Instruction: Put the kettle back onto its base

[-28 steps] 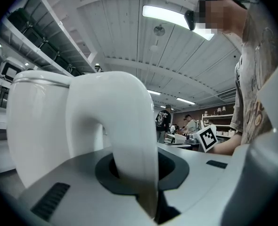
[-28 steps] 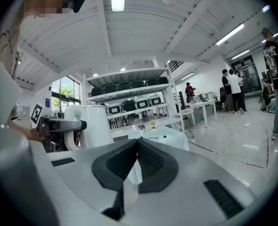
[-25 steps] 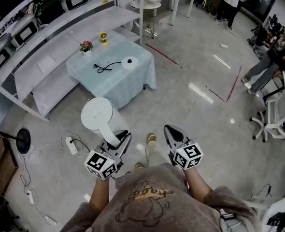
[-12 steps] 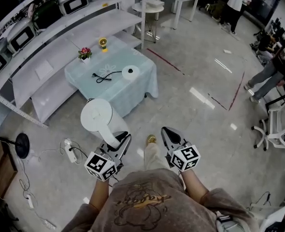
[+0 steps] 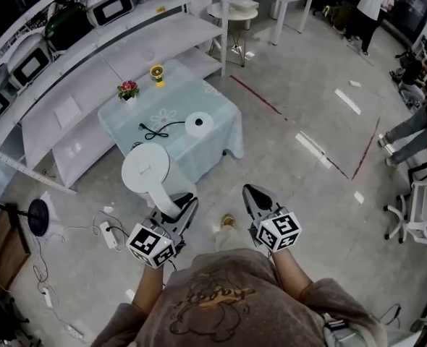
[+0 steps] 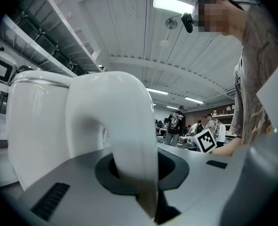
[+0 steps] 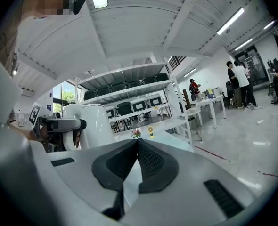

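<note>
Kettle: 1, in left gripper; 1 base on table.

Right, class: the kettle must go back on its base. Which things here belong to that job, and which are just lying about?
Job: white kettle; left gripper gripping its handle; round white base; black cord.
Lying about: flower pot; yellow fan; power strip on the floor.

A: Non-task stuff, quick?
B: Table with pale blue cloth; small flower pot and yellow mini fan near its far edge. White shelving behind, microwaves up top.
A: Floor?
B: Power strip, black round stand base, red tape lines. Office chair right, people top right.
</note>
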A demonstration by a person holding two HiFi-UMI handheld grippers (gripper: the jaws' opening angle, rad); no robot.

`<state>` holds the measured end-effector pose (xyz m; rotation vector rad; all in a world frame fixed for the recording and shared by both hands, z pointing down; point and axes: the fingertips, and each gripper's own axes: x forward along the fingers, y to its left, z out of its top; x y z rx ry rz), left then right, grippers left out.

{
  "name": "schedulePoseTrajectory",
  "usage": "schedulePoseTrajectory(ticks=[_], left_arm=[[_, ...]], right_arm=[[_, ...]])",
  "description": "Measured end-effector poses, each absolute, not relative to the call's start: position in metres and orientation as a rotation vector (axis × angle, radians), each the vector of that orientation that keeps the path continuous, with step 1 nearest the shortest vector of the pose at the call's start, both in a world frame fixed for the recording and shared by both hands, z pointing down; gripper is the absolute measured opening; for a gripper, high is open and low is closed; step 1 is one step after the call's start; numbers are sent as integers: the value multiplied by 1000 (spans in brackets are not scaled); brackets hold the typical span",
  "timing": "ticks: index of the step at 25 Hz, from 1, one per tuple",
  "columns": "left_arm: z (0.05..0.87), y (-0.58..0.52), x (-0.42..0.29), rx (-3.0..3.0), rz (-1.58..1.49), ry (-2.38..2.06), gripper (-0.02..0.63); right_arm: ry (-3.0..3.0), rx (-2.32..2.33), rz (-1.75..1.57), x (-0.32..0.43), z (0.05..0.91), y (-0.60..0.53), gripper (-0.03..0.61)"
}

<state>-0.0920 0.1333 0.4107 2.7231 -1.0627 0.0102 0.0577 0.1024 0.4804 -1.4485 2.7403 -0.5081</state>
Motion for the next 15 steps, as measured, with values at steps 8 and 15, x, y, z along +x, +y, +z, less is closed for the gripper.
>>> schedulePoseTrajectory(ticks=[8, 15], left_arm=[[400, 57, -63, 2689, 15, -1138, 72], [402, 18, -54, 2667, 33, -1214, 72]], right_arm=[[2789, -1370, -522, 90, 471, 16, 0], [2817, -1280, -547, 92, 479, -31, 0]])
